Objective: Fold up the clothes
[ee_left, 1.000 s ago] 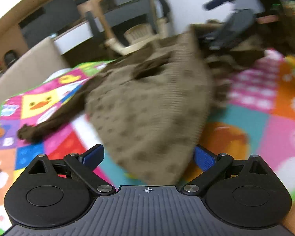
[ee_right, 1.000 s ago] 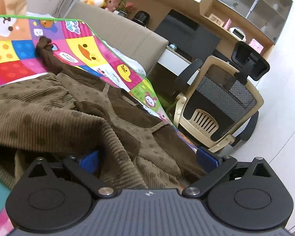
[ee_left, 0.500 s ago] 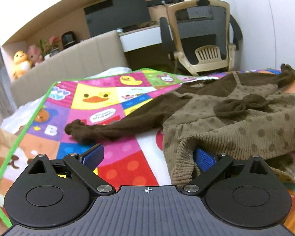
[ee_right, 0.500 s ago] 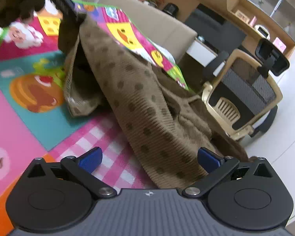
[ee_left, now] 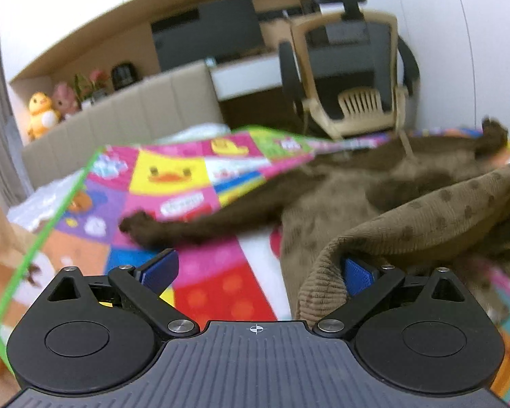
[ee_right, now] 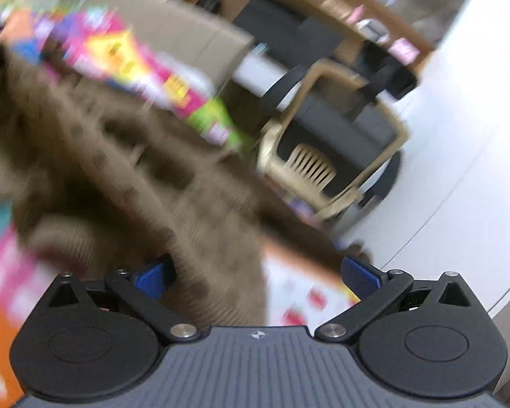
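A brown dotted corduroy dress point(ee_left: 408, 210) with dark brown sleeves lies on a colourful play mat point(ee_left: 193, 183). One sleeve point(ee_left: 173, 231) stretches left across the mat. My left gripper point(ee_left: 258, 272) is open; the dress hem drapes over its right finger point(ee_left: 357, 275), and the left finger is bare. In the blurred right wrist view my right gripper point(ee_right: 258, 275) is open, with the dress point(ee_right: 125, 183) bunched against its left finger point(ee_right: 153, 277) and lying between the jaws.
A beige and black office chair point(ee_left: 350, 78) stands beyond the mat, by a dark desk. A beige padded headboard point(ee_left: 119, 125) with plush toys point(ee_left: 42, 112) runs along the left. White wall point(ee_right: 459, 136) is on the right.
The left gripper has tilted and moved closer, and the dress hem now lies over its right finger. The right view has swung toward the chair and is blurred by motion.
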Motion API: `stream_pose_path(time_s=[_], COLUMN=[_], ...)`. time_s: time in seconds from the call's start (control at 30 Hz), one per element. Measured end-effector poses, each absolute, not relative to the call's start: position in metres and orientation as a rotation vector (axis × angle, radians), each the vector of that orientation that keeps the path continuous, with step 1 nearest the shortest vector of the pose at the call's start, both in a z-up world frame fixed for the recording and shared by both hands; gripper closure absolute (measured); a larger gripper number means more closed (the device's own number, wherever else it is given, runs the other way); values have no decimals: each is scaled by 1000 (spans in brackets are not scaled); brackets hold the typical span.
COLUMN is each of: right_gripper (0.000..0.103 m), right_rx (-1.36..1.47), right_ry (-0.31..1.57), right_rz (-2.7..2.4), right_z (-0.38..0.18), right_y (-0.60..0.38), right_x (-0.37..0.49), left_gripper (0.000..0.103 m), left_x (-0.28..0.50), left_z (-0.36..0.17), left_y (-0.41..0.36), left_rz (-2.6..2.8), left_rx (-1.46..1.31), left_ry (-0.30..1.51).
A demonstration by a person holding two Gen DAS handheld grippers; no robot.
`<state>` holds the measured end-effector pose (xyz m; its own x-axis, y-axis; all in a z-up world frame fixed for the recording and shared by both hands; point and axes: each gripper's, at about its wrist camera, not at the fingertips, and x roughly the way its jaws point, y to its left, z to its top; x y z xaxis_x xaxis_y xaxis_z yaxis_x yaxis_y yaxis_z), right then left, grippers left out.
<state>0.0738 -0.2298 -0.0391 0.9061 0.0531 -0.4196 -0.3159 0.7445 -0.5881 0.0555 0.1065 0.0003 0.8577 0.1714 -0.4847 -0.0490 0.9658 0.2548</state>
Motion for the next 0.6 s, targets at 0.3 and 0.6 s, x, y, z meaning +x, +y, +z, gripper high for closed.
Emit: stream_pose_path(time_s=[0.3,0.6], right_gripper=[0,0], right_rx=[-564,-584], right_ry=[137,313], right_rz=[-89,22], right_z=[15,-5], right_y=[-282,-308], right_x=[52,-7], left_gripper=[2,2], left_x=[35,-36], left_z=[-6,43], left_y=[116,111], left_rz=[151,162], left_rx=[325,381], left_ry=[551,424])
